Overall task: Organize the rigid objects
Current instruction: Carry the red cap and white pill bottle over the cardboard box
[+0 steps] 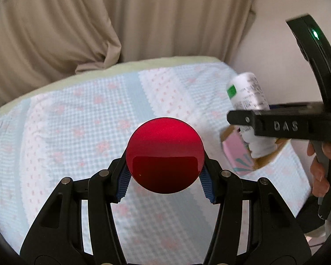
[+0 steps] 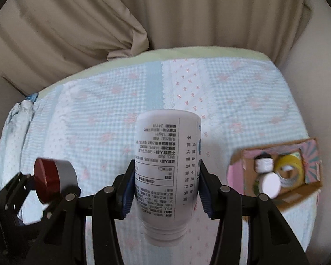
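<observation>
A red-topped tin [image 1: 164, 154] is clamped in the left claw [image 1: 165, 182] above the quilted bed [image 1: 88, 110]; a white bottle [image 1: 247, 97] is gripped by the right claw [image 1: 240, 119].

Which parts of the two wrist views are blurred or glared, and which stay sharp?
Left wrist view: the red lid is sharp with a soft sheen on top, while the white bottle and cardboard box smear. Right wrist view: the bottle's print is readable, the box and bedspread are blurred. Both show fisheye bending and dark corners.
</observation>
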`<state>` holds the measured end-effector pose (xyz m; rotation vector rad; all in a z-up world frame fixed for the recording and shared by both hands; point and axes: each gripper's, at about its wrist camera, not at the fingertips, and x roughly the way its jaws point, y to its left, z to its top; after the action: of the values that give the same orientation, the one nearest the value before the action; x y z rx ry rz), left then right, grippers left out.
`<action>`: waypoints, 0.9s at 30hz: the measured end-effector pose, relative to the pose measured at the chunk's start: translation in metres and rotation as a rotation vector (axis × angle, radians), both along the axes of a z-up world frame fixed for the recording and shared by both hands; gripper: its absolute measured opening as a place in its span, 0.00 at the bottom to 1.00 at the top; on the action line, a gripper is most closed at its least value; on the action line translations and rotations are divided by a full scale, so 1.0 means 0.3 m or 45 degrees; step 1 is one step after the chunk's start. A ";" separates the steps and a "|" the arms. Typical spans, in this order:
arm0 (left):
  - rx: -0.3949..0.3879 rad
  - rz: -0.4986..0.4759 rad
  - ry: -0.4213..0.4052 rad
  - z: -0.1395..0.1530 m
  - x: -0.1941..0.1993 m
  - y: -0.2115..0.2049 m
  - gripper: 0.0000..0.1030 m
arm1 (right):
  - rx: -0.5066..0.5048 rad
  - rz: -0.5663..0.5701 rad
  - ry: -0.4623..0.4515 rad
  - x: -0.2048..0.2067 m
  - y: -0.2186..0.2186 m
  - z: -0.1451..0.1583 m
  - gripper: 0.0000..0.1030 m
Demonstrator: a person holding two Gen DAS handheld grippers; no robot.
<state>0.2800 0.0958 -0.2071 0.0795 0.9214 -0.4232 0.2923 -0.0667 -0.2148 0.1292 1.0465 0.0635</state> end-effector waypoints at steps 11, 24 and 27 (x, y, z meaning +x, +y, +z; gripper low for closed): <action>-0.038 -0.019 -0.057 0.200 -0.191 -0.121 0.49 | -0.011 -0.051 -0.055 -0.297 -0.142 0.159 0.45; -0.049 0.045 -0.024 0.227 -0.277 -0.599 0.49 | 0.018 -0.002 -0.043 -0.432 -0.599 0.128 0.45; -0.024 0.047 -0.006 0.199 -0.279 -0.735 0.49 | 0.006 0.008 -0.027 -0.421 -0.742 0.103 0.45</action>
<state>0.1963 -0.1247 -0.1473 0.0461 0.9124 -0.3971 0.1661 -0.2893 -0.1838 0.1291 1.0257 0.0726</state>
